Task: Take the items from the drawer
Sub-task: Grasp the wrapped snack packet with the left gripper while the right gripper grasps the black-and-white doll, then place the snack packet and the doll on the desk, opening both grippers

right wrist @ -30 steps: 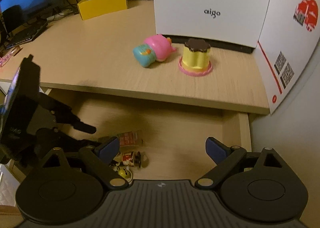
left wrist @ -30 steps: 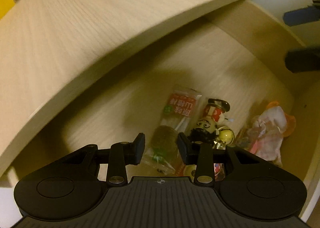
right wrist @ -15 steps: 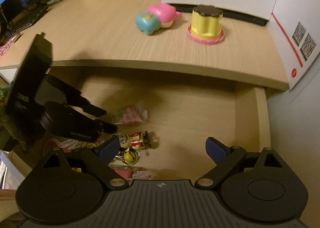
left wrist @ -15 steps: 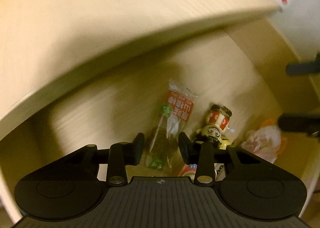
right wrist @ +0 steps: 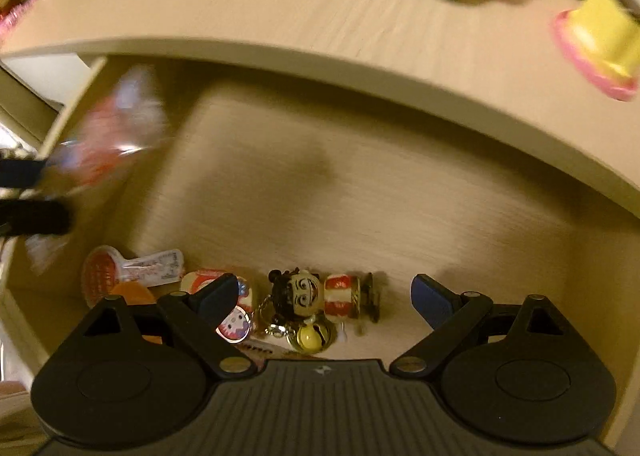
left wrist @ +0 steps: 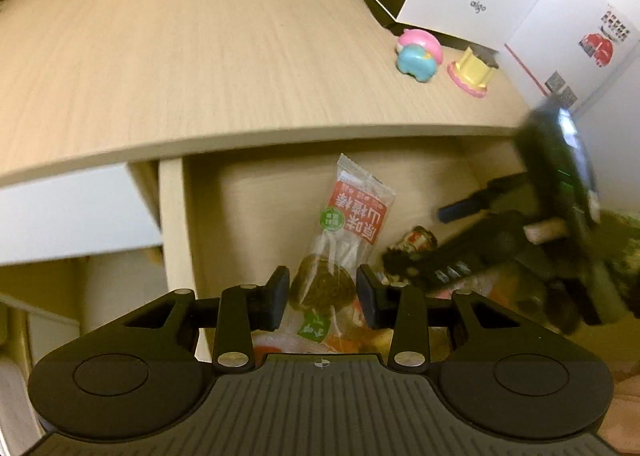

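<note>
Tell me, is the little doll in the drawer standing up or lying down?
Lying down. In the right wrist view the doll lies on its side on the drawer floor, face one way, hat the other.

Drawer (right wrist: 400, 192): pale wood, pulled open under the desk edge.

Snack packet (left wrist: 344, 240): clear wrapper, red label with white characters, green round badge, dark round piece inside. It hangs lengthwise between the left gripper's pads, over the drawer's left side, label end pointing away.

Along the near edge of the drawer floor, in the right wrist view:
- Figurine keychain (right wrist: 302, 294), dark hair, drawn face, lying flat; yellow bell (right wrist: 310, 338) touching it below.
- Small red-and-white can (right wrist: 344, 294) on its side, just right of the figurine.
- Red-lidded sachet (right wrist: 132, 272) flat at the left.
- Round cartoon badge (right wrist: 236, 326) between sachet and figurine.
</note>
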The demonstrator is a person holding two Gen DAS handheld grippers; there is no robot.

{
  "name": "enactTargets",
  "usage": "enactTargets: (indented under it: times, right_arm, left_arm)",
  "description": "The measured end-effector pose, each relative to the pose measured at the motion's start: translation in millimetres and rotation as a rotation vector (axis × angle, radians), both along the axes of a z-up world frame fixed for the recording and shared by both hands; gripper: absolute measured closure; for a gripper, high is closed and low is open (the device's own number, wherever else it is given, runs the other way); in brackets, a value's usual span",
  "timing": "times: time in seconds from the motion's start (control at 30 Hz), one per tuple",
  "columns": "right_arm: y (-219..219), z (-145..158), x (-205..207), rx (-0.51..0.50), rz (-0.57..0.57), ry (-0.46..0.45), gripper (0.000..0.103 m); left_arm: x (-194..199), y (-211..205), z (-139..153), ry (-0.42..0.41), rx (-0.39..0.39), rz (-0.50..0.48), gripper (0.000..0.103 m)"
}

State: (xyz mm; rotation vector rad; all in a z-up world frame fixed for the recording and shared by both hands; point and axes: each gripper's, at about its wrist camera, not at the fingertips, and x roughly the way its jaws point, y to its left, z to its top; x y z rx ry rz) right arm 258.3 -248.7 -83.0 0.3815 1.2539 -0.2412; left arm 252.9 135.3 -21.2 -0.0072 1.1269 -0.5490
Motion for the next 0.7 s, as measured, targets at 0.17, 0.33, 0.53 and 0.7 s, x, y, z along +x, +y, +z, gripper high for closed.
enactTargets:
  times: [0.17,0.33,0.53,0.7]
  right_arm:
    - [1.1,-8.9,4.1,0.042,-0.032,0.033,0.035]
    - [10.1,3.4,-12.2,0.023,-0.067,0.007,0.041]
    - [28.7,35.3,-49.9,-0.015,-0.115,-0.080,0.041]
    - [40.8,75.2,-83.3,-0.084,-0.156,-0.185,0.041]
  left_arm:
    - [-16.6,4.1,-6.3,0.014,-0.007,0.022,0.062]
    - [-30.1,6.7,-6.4,0.013,0.004,0.009,0.062]
    - [-46.6,2.9,5.6,-0.030,0.001,-0.044,0.062]
    - [-57.6,-0.1,23.3,-0.075,-0.037,-0.089,0.062]
